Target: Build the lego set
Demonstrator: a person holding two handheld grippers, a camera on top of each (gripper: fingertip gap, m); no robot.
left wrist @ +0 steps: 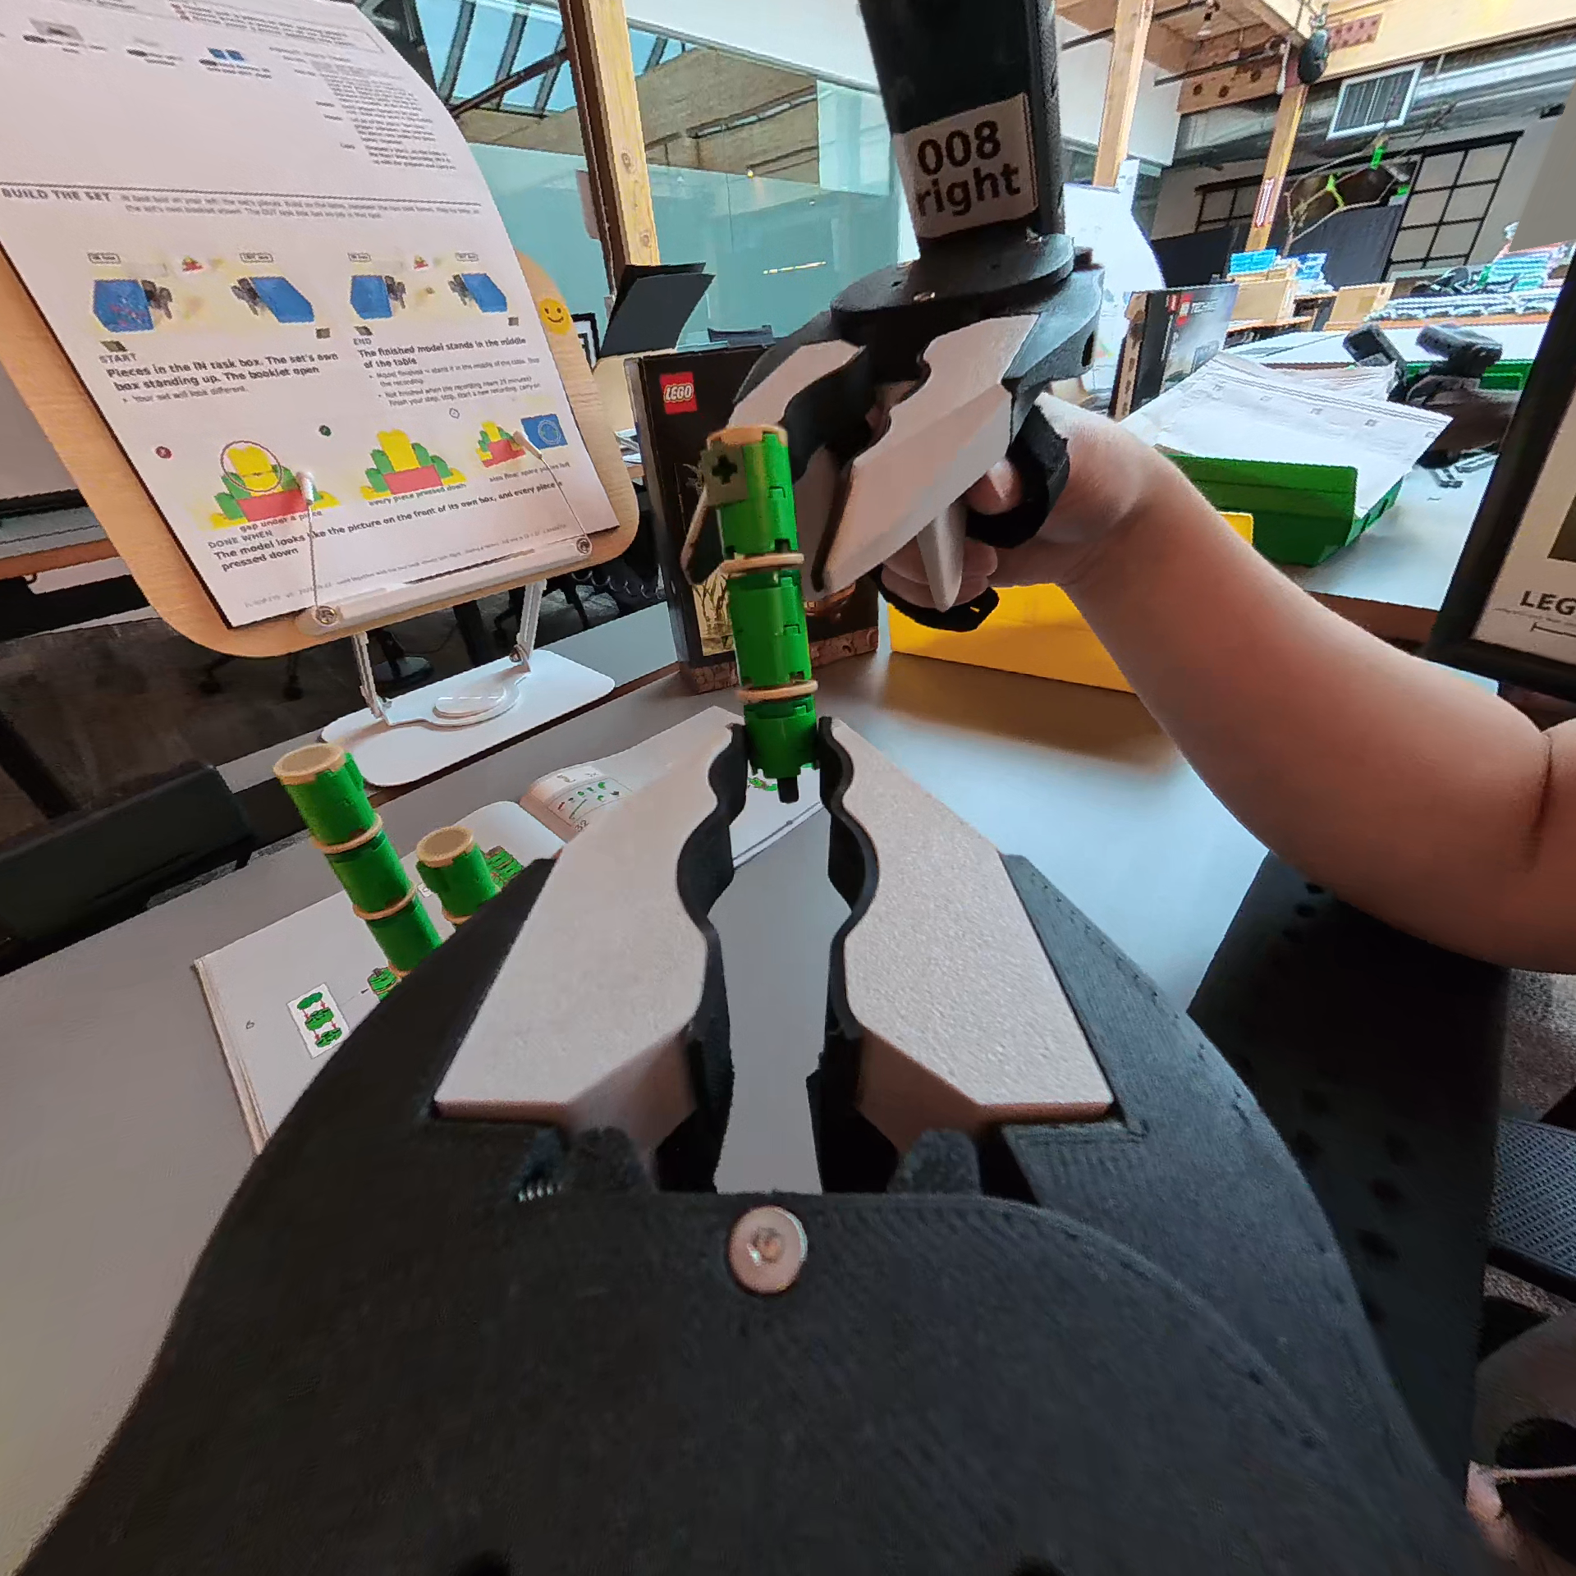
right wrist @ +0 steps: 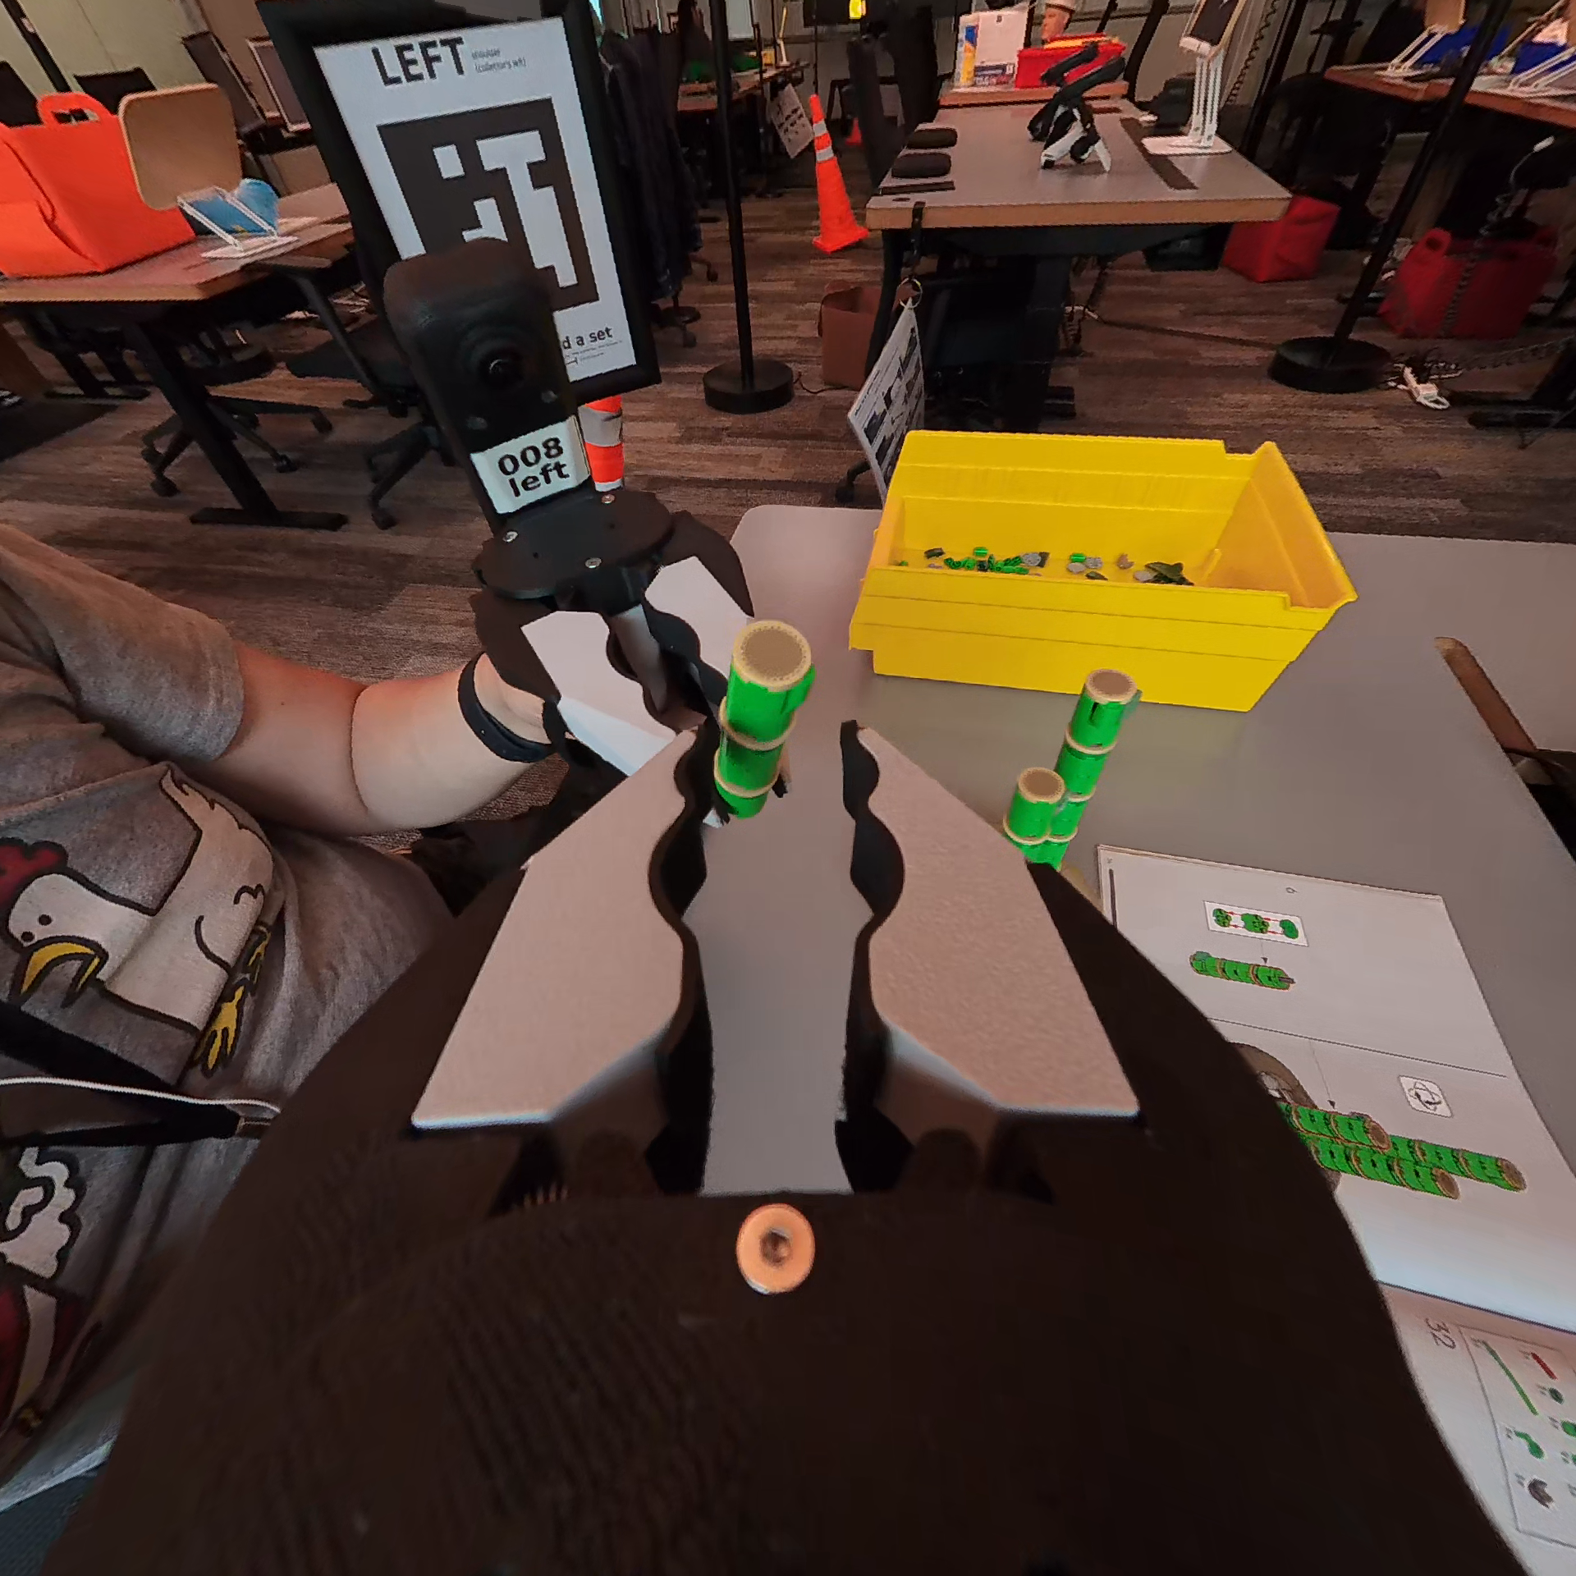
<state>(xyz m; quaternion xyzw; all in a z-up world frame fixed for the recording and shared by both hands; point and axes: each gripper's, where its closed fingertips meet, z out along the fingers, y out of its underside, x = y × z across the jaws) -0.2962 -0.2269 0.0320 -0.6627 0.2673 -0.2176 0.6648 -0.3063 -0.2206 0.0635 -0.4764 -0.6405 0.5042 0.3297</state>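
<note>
A green bamboo stalk (left wrist: 759, 580) of stacked lego segments with tan rings stands upright in the air. My left gripper (left wrist: 780, 742) is shut on its lower end, where a black pin sticks out below. In the right wrist view the stalk (right wrist: 755, 750) lies between my right gripper's (right wrist: 776, 738) spread fingers, close to the left finger. The right gripper is open and sits beside the stalk's upper part. Two more green stalks stand on the table, a tall one (left wrist: 358, 853) (right wrist: 1092, 742) and a short one (left wrist: 456, 870) (right wrist: 1036, 806).
A yellow bin (right wrist: 1066, 648) with several small loose pieces sits at the back of the grey table. The open instruction booklet (right wrist: 1279, 1023) lies on the table. A lego box (left wrist: 682, 478) stands behind the stalk, next to a paper sheet on a stand (left wrist: 298, 341). Less than 4 cm separates the two grippers' tips.
</note>
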